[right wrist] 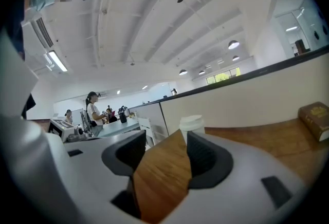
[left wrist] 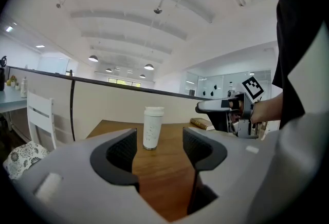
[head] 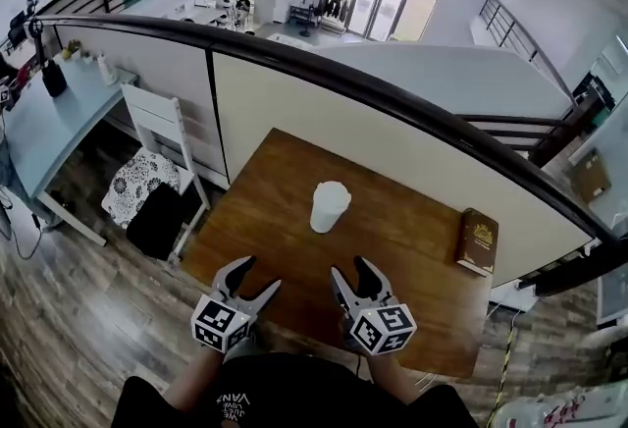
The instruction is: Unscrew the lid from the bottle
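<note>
The right gripper (head: 351,271) and left gripper (head: 257,276) hung wide and empty low in the frame, with the white bottle (head: 329,208) upright mid-table (head: 275,181), above and between them, apparently nearer the right.

bottle (head: 329,207) mid-table (head: 265,210), book (head: 478,240) right edge

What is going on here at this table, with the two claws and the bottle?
A person holds a claw in each hand over the near side of the wooden table. The left claw and the right claw are open and empty, pointing at a white bottle that stands upright mid-table, lid on. Neither touches it. A brown book lies near the right edge.
</note>
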